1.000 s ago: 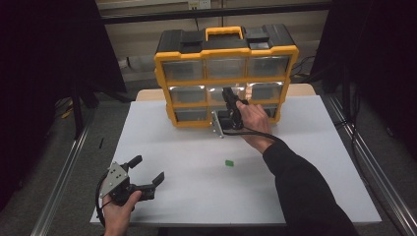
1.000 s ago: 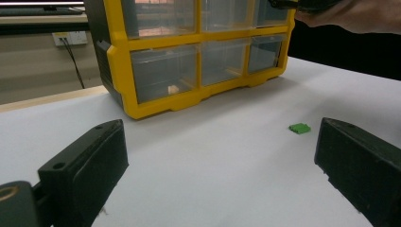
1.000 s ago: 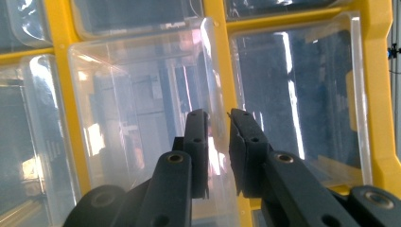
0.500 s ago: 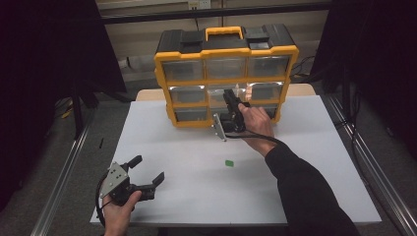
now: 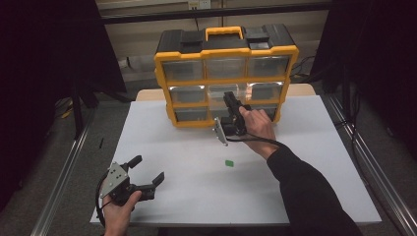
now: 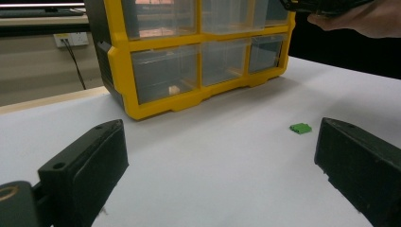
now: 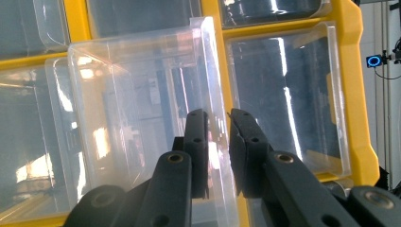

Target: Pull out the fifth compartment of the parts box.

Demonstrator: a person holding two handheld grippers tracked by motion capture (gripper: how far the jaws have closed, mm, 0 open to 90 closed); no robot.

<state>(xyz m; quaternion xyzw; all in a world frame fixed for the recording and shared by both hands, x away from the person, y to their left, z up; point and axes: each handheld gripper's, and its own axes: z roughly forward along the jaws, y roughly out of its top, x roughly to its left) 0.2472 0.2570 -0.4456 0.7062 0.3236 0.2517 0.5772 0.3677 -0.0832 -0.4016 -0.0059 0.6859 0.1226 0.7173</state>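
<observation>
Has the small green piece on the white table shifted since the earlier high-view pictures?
No. The green piece lies at the same spot on the white table, in front of the yellow organizer, as far from it as before.

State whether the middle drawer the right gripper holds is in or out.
Partly out: the clear drawer juts forward of the yellow frame, its front wall clamped in the right gripper.

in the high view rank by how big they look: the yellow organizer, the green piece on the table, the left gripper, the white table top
1. white table top
2. yellow organizer
3. left gripper, though it sits nearer the camera, so it may look larger than it is
4. green piece, by far the smallest
</observation>
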